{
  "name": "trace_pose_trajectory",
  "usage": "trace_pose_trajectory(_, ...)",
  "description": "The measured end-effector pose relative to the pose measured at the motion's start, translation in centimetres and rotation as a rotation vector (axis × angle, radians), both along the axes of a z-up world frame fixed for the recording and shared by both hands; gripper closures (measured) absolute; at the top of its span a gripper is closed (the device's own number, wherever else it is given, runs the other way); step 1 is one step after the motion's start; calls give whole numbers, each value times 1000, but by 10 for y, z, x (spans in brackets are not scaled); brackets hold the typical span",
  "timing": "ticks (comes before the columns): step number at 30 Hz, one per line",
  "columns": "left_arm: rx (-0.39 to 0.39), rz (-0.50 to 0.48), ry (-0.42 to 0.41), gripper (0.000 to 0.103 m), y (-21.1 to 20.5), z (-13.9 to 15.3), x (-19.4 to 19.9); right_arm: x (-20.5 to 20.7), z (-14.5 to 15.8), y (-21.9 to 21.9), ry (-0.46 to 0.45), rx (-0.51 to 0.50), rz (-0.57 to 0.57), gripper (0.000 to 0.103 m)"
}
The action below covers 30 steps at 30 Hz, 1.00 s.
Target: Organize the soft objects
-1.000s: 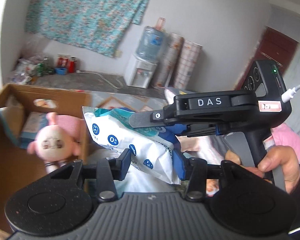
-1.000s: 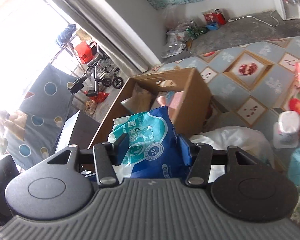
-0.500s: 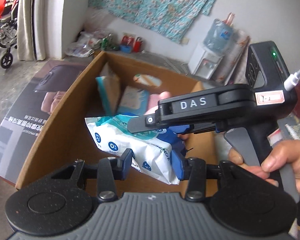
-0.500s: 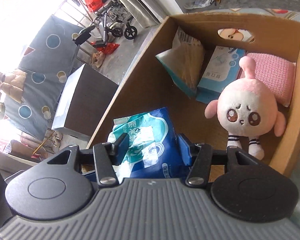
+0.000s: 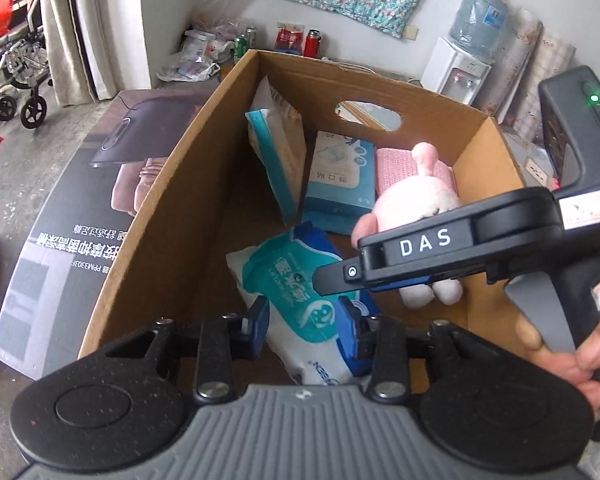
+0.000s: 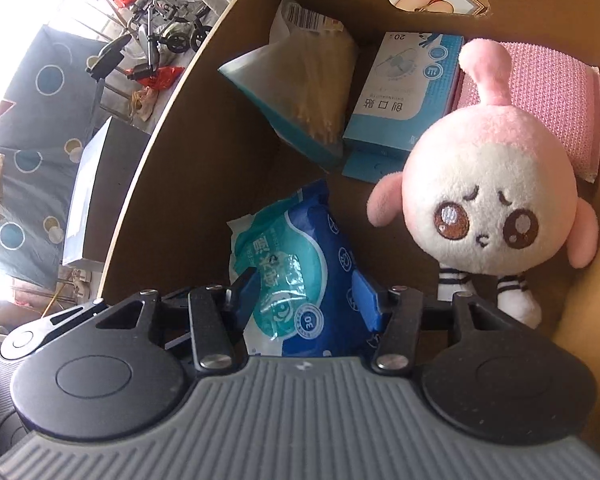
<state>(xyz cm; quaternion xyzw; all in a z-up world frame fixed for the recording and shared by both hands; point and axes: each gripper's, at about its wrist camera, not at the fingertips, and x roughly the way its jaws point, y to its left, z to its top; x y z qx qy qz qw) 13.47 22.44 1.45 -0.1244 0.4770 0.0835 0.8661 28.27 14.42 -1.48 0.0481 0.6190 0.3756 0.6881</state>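
The left hand-held gripper points steeply down into the cardboard box. Its jaws have just been closing, and its blue pads press on both sides of the wipes pack. The right hand-held gripper also tips down into the box and squeezes the same pack between its pads. A hand at the right of the box wraps around the right one's handle, with fingers on the grey trigger.
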Motion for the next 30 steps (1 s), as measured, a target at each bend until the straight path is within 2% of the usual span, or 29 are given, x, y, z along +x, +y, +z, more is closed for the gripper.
trace_pose_trajectory(3,10,-41,19,63,-2,1,-8,-5,3,-2,2,-42,22,51)
trace_pose_trajectory(5,12,-57,34,63,-3,0,-13,-8,1,-3,34,-64,38,51)
trace_pose_trajectory(10,-62,-58,64,63,4,-7,-21,-17,-7,5,103,-105,86,51)
trace_pose_trajectory(12,-72,-49,65,63,5,-9,-22,-20,-11,8,115,-105,87,57)
trace_pose_trajectory(15,-78,-41,58,63,6,-9,-26,-22,-13,8,126,-82,47,70)
trace_pose_trajectory(21,-76,-23,43,63,9,-6,-27,-11,-21,9,175,-21,-56,74)
trace_pose_trajectory(30,-54,-10,27,63,11,-5,-28,-4,-32,12,197,44,-198,76)
